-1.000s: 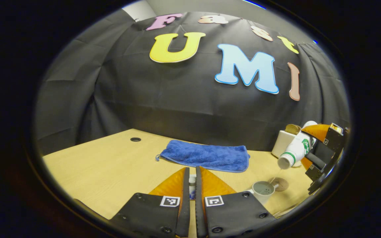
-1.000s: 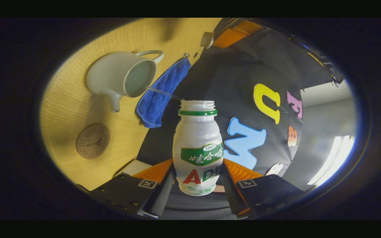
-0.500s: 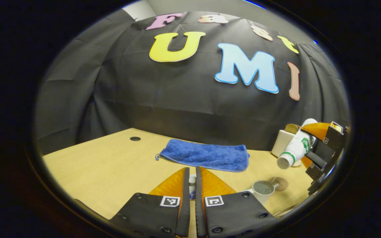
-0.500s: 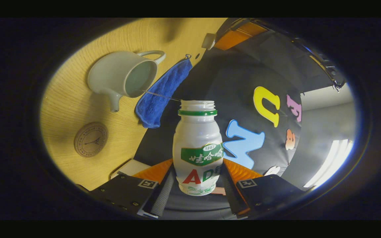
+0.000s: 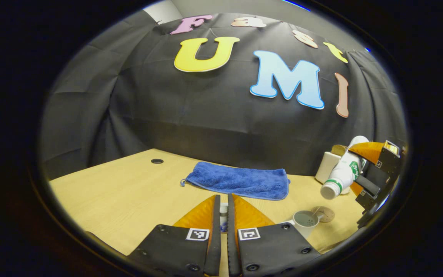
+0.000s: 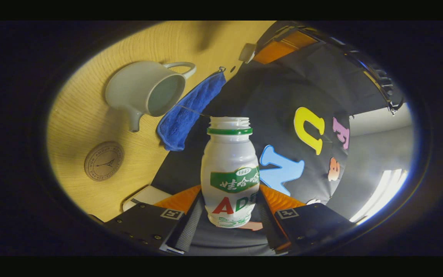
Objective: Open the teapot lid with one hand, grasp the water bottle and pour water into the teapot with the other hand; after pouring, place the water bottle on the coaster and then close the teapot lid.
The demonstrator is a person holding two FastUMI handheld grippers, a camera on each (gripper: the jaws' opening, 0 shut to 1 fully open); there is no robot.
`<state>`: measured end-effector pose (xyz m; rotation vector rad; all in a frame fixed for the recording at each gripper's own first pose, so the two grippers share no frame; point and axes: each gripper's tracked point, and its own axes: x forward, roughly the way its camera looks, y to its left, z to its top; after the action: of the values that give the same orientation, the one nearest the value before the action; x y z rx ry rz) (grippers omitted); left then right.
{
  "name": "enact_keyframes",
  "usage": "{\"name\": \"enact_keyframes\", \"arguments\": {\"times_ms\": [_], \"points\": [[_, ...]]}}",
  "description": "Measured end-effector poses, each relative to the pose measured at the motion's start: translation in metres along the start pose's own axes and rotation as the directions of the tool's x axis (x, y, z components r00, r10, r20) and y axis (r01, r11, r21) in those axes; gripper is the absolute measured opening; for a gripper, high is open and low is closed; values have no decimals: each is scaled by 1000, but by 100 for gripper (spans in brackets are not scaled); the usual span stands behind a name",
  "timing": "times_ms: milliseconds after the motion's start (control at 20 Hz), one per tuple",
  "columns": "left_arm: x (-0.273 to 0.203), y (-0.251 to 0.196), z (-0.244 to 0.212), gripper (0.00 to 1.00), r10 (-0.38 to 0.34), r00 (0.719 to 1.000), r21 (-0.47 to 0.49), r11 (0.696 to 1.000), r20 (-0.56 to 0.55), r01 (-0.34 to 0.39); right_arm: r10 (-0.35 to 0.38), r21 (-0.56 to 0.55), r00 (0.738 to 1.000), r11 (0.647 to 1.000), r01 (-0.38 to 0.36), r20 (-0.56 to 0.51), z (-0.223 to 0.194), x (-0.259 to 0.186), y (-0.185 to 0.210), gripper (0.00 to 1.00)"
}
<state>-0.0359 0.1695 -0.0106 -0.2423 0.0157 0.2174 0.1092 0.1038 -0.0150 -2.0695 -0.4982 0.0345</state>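
My right gripper [image 6: 230, 198] is shut on a white water bottle [image 6: 230, 169] with a green label and no cap. In the left gripper view the bottle [image 5: 340, 175] hangs tilted, mouth down, above the open white teapot [image 5: 306, 221]. A thin thread of water runs from the bottle's mouth toward the teapot [image 6: 148, 92]. The round brown coaster [image 6: 104, 161] lies on the table beside the spout, also seen as the coaster [image 5: 323, 213]. My left gripper [image 5: 224, 200] is shut on the small white teapot lid [image 5: 223, 215], held above the table left of the pot.
A blue towel [image 5: 237, 181] lies flat at the back of the wooden table [image 5: 121, 192]. A white box [image 5: 327, 165] stands at the back right, behind the bottle. A small round hole [image 5: 157, 161] sits in the table's far left.
The bottle has turned a little and the pour has thinned to a fine thread. In the right gripper view the teapot and coaster have drifted slightly. The left gripper has held still.
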Motion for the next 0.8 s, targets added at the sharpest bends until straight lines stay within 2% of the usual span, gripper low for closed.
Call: {"name": "enact_keyframes", "arguments": {"times_ms": [250, 350, 550, 650, 700, 800], "points": [[0, 0, 0, 13, -3, 1000, -6, 1000, -1, 3, -1, -11, 1000, 1000, 1, 11, 7, -5, -1, 73], [0, 0, 0, 17, -4, 1000, -10, 1000, -1, 4, -2, -21, 1000, 1000, 2, 14, 6, -7, -2, 73], [0, -1, 0, 17, -4, 1000, -16, 1000, 1, 4, 6, 4, 1000, 1000, -6, 13, 5, -8, -1, 73], [0, -1, 0, 17, -2, 1000, -19, 1000, 2, 2, 21, 66, 1000, 998, -21, 5, 3, -8, -1, 73], [0, -1, 1, 13, -2, 1000, -22, 1000, 3, 2, 32, 121, 999, 992, -32, -5, 0, -6, 0, 73], [-1, -2, 2, 17, -10, 1000, -33, 999, 8, 11, 64, 269, 997, 962, -52, -36, -13, 3, -1, 73]]}}
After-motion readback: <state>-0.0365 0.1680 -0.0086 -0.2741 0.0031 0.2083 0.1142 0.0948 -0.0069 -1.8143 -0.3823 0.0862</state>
